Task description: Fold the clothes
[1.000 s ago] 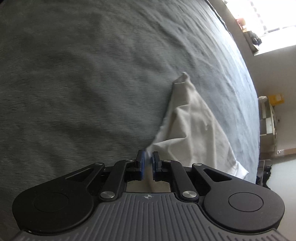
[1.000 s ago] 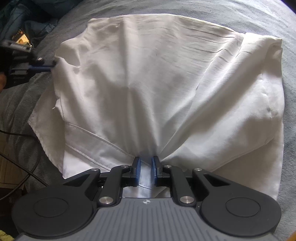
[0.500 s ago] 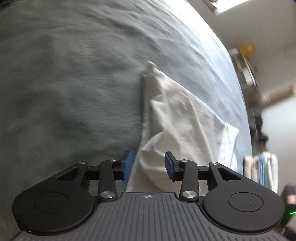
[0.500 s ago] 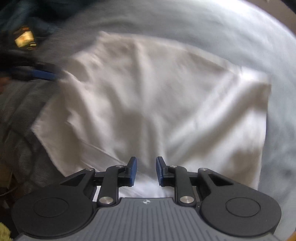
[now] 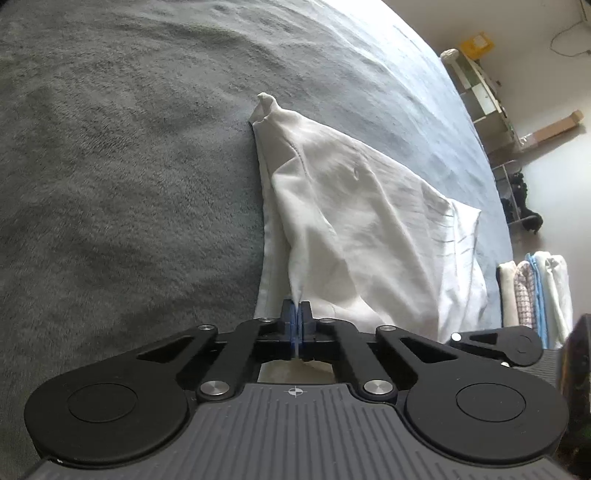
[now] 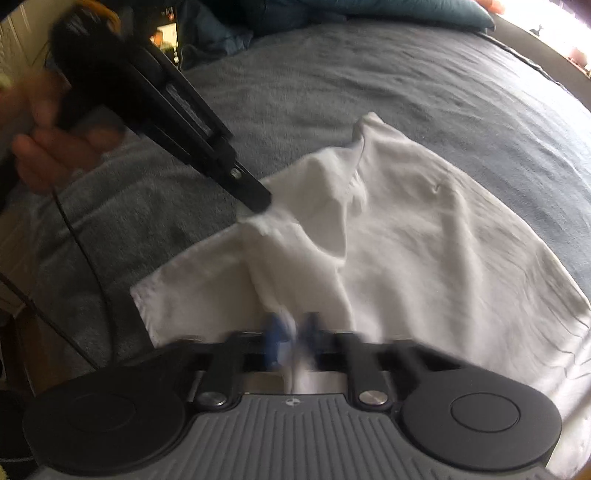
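1. Left wrist view: at 6 o'clock the left gripper (image 5: 296, 314) has its 2 blue-padded fingers pressed together, pinching a raised ridge of the white garment (image 5: 369, 221)
2. From that pinch the cloth fans away toward 12 o'clock, lifted into a tent, and ends in a small twisted corner just above the centre of the view
3. The garment rests on a grey blanket (image 5: 129, 166) that fills the view from 7 o'clock round to 1 o'clock
4. At 4 o'clock part of the right gripper (image 5: 498, 341) shows just beside the garment's near edge
5. At 3 o'clock, past the bed edge, stands a stack of folded clothes (image 5: 535, 291); shelves (image 5: 487, 103) stand at 2 o'clock, farther off
6. Right wrist view: at 6 o'clock the right gripper (image 6: 291, 332) is blurred; its 2 blue pads stand close with white cloth between them, apparently pinching the white garment (image 6: 424, 258)
7. The garment spreads from 6 o'clock toward 3 o'clock over the grey blanket (image 6: 369, 92)
8. Toward 10 o'clock the left gripper (image 6: 258, 201) reaches in, its tip clamped on a raised fold of cloth, held by a blurred hand (image 6: 55, 147) at 9 o'clock
9. A teal pillow (image 6: 388, 9) lies at 12 o'clock
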`<state>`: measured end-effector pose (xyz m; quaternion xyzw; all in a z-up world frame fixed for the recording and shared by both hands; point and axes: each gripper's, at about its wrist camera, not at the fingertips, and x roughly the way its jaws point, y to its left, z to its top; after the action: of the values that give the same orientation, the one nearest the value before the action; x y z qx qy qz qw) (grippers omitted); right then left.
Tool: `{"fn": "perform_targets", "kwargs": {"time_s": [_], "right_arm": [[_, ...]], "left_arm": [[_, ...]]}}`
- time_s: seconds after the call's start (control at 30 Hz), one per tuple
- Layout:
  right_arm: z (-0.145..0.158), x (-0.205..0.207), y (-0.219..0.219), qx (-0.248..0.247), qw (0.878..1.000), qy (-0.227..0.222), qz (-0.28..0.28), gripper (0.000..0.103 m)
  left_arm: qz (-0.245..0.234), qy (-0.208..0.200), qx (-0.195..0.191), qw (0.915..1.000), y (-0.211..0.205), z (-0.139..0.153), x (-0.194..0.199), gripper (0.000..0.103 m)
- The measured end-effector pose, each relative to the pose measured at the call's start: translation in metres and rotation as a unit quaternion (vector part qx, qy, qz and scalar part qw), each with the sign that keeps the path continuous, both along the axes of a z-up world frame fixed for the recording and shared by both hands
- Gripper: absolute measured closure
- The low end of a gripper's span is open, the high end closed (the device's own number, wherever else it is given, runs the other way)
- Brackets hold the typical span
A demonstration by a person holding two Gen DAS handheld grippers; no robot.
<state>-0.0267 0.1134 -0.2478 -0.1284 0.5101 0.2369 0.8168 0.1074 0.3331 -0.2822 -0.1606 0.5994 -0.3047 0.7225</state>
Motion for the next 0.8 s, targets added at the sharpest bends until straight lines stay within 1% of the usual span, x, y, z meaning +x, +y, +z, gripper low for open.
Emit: {"fn": "perform_targets", "kwargs": {"time_s": [0.03,0.13,0.2,0.27,0.3,0.33,0.37,0.4,0.43,0.47,0.5,0.53,0.6,0.67,0.73,0.8], "right_arm": [[0.002,0.000,-0.001,0.007,1.000,-0.002,0.002,0.101],[0.014,-0.001,-0.004,0.010,1.000,-0.006,0.010,0.101],[0.018,-0.002,-0.006,0.009,1.000,-0.004,0.012,0.101],[0.012,0.001,-0.009,0.024,1.000,0.014,0.001,0.101],[0.007,0.003,-0.009,0.030,0.999,0.028,-0.002,0.099],[0.000,0.004,-0.008,0.029,0.999,0.038,-0.002,0.099],[-0.006,0.005,-0.006,0.022,0.999,0.039,-0.003,0.097],[-0.012,0.006,-0.006,0.023,0.999,0.047,-0.006,0.092],[-0.017,0.008,-0.006,0.025,0.998,0.054,-0.010,0.088],[-0.016,0.010,-0.009,0.035,0.997,0.059,-0.019,0.088],[-0.015,0.011,-0.012,0.045,0.996,0.065,-0.029,0.084],[-0.008,0.010,-0.016,0.057,0.996,0.061,-0.038,0.078],[0.008,0.009,-0.026,0.085,0.993,0.053,-0.060,0.074],[0.025,0.006,-0.041,0.122,0.987,0.045,-0.091,0.074],[0.038,0.004,-0.056,0.134,0.983,0.026,-0.125,0.074],[0.041,0.003,-0.069,0.133,0.978,0.013,-0.161,0.074]], "left_arm": [[0.007,0.010,-0.006,0.9999,0.004,0.001,0.000,0.103],[0.019,0.036,-0.019,0.9990,0.013,-0.002,-0.002,0.103],[0.015,0.038,-0.007,0.9991,0.013,-0.009,-0.003,0.103],[0.011,0.044,0.010,0.9989,0.012,-0.021,0.000,0.103],[0.007,0.044,0.020,0.9988,0.011,-0.026,0.000,0.103],[0.000,0.045,0.029,0.9986,0.008,-0.031,0.001,0.103],[-0.007,0.045,0.037,0.9983,0.006,-0.034,0.001,0.102],[-0.011,0.042,0.040,0.9982,0.006,-0.035,0.002,0.101],[-0.015,0.039,0.042,0.9982,0.006,-0.033,0.003,0.097],[-0.015,0.035,0.044,0.9983,0.008,-0.029,0.004,0.094],[-0.015,0.030,0.045,0.9984,0.010,-0.025,0.005,0.087],[-0.009,0.023,0.048,0.9986,0.014,-0.019,0.006,0.085],[0.003,0.001,0.050,0.9987,0.022,-0.004,0.008,0.085],[0.010,-0.031,0.053,0.9981,0.022,0.011,0.012,0.085],[0.006,-0.064,0.047,0.9968,0.012,0.021,0.014,0.085],[-0.016,-0.087,0.031,0.9956,-0.005,0.024,0.017,0.085]]}}
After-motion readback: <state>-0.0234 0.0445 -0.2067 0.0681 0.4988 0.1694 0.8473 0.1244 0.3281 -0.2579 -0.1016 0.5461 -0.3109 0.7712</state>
